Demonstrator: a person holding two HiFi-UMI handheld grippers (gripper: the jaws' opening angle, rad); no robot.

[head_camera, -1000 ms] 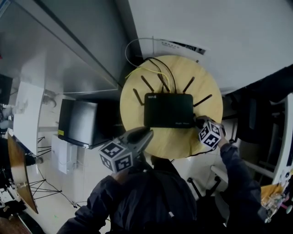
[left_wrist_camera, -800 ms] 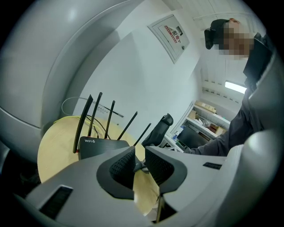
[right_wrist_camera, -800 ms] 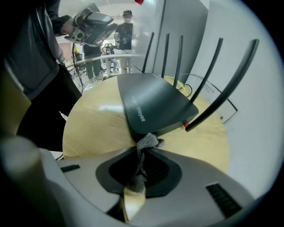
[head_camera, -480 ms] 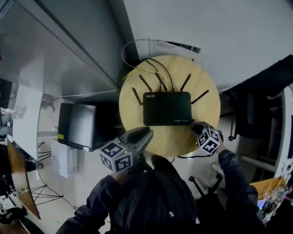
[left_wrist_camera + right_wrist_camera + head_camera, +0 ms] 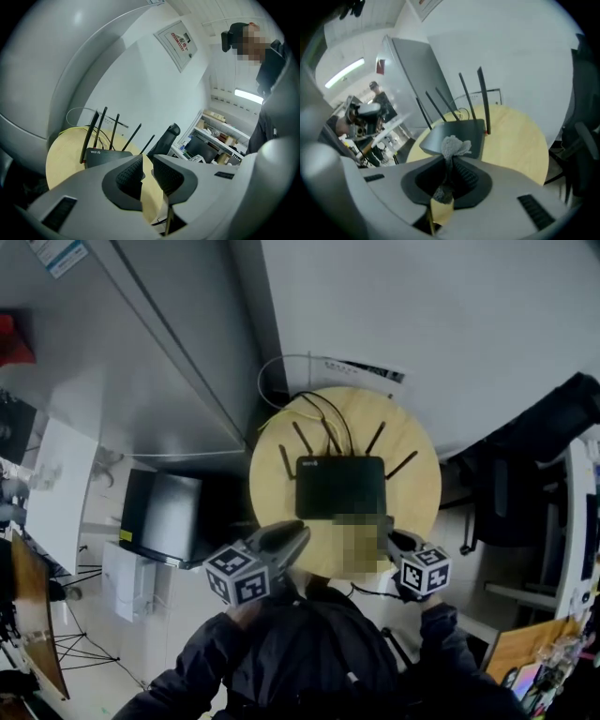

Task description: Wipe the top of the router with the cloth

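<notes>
Holding a grey cloth [image 5: 452,146] clenched in the jaws of the right gripper [image 5: 397,540], lower right, off the router [image 5: 339,487] lying mid-frame on the round table [image 5: 416,495], jaws of the left gripper [image 5: 298,532] slightly parted, empty; wiping well probably meaning light strokes clear of the antennas [image 5: 302,438].

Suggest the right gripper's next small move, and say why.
Probably ease the right gripper forward and down until the grey cloth touches the black router on its top. The cloth is pinched in its jaws but sits short of the router, which lies flat on the round wooden table.
</notes>
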